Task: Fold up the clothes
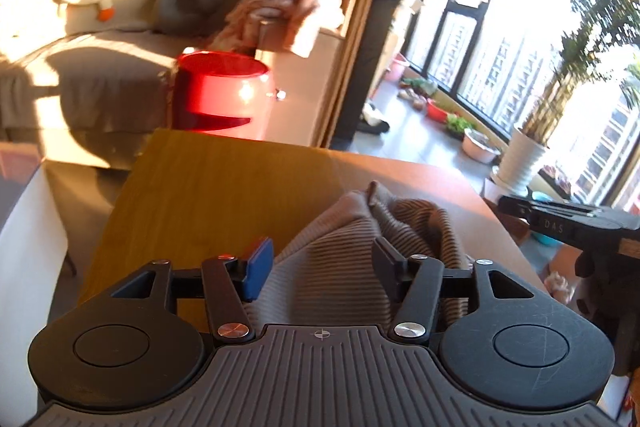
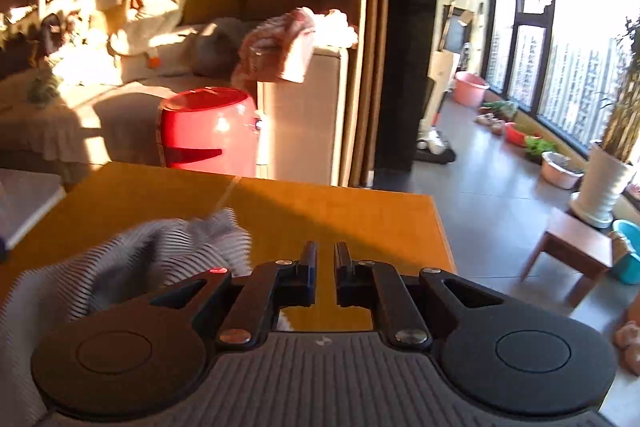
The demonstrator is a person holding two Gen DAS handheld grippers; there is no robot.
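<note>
A striped brown-grey garment [image 1: 344,247] lies bunched on the wooden table [image 1: 208,195]. My left gripper [image 1: 322,261] is open, its fingers either side of a raised fold of the garment, not closed on it. In the right wrist view the same garment [image 2: 160,251] lies crumpled to the left of my right gripper [image 2: 325,259]. The right gripper's jaws stand nearly together with a narrow gap and hold nothing, above bare table [image 2: 360,219]. The right gripper's body [image 1: 572,227] shows at the right edge of the left wrist view.
A red round bin [image 1: 224,95] stands beyond the table's far edge, by a sofa [image 1: 100,67] with pink clothes [image 1: 276,15] on its arm. A small wooden stool [image 2: 576,251], a white planter [image 2: 604,183] and basins stand on the floor at right, by the windows.
</note>
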